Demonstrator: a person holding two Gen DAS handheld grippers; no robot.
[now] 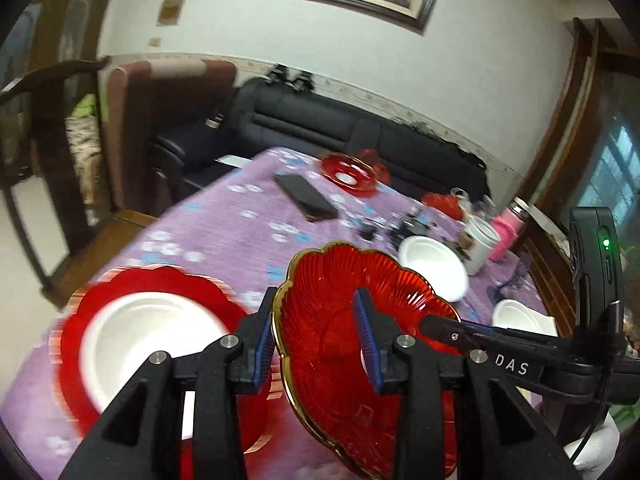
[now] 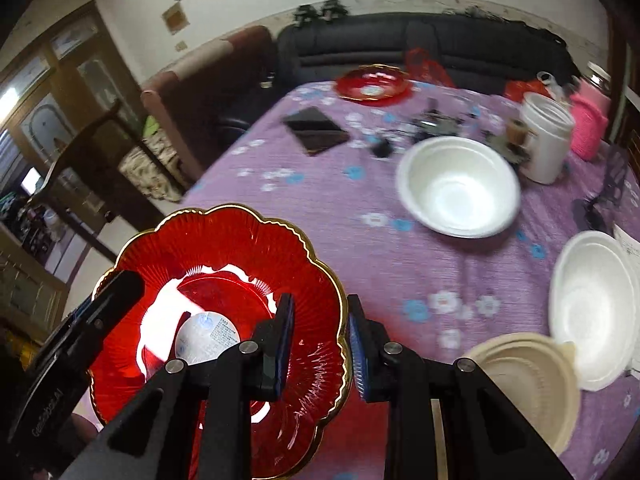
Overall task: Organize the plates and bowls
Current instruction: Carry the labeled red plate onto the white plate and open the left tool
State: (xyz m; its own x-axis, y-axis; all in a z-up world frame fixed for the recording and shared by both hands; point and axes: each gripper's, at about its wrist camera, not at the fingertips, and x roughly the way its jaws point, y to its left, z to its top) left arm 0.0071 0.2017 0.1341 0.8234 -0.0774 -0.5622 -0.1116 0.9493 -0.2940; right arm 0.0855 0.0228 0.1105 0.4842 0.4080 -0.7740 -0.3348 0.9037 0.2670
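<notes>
The right gripper (image 2: pixel 320 344) straddles the gold-edged rim of a red glass plate (image 2: pixel 224 264) at near left, one finger inside and one outside, while the left gripper (image 2: pixel 100 304) reaches in at the plate's left edge. On the purple floral tablecloth (image 2: pixel 360 252), a white bowl (image 2: pixel 458 186) sits farther right. Another white bowl (image 2: pixel 596 304) lies at the right edge, touching a cream bowl (image 2: pixel 528 380) nearer.

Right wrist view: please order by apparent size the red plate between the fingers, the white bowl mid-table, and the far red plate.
1. Held red plate, nearest the camera, which inflates it.
2. White bowl.
3. Far red plate, probably similar in true size.
</notes>
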